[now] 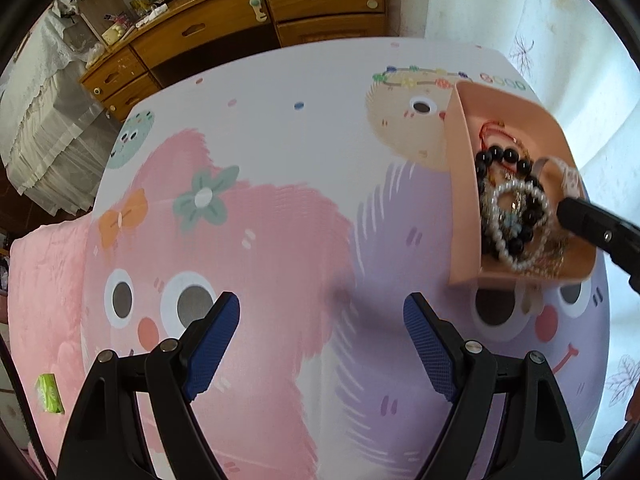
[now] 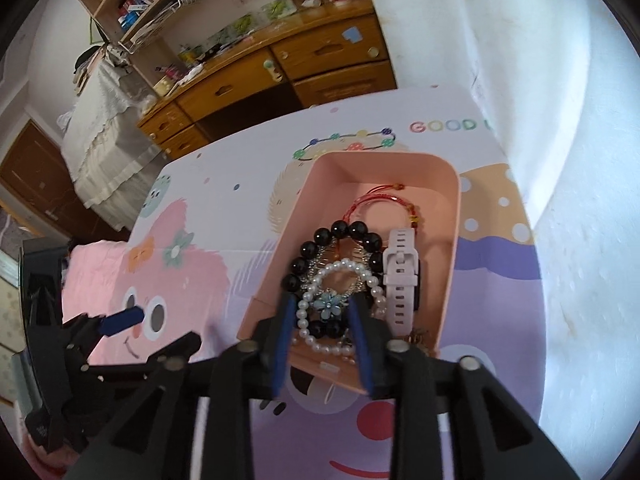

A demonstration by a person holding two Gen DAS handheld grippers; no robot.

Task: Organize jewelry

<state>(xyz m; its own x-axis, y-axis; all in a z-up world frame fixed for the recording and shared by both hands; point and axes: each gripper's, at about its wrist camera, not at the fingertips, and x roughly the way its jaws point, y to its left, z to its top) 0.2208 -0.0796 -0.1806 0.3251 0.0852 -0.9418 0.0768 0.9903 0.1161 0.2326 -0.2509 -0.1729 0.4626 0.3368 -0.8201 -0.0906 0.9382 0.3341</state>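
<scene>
Pink tray sits near the surface's far right corner, long axis running near-to-far. Right tool is inside its near end, jaws narrowed around the pearl bracelet; actual grip: can't tell. Left tool gapes wide over bare middle of the surface.

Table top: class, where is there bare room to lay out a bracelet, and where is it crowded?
Free: the pink patch of the table between the left claw and the pink box. Also free: the white strip beyond it toward the wooden drawers. Crowded: inside the box, where black beads, pearls, watch and right claw pile together.
</scene>
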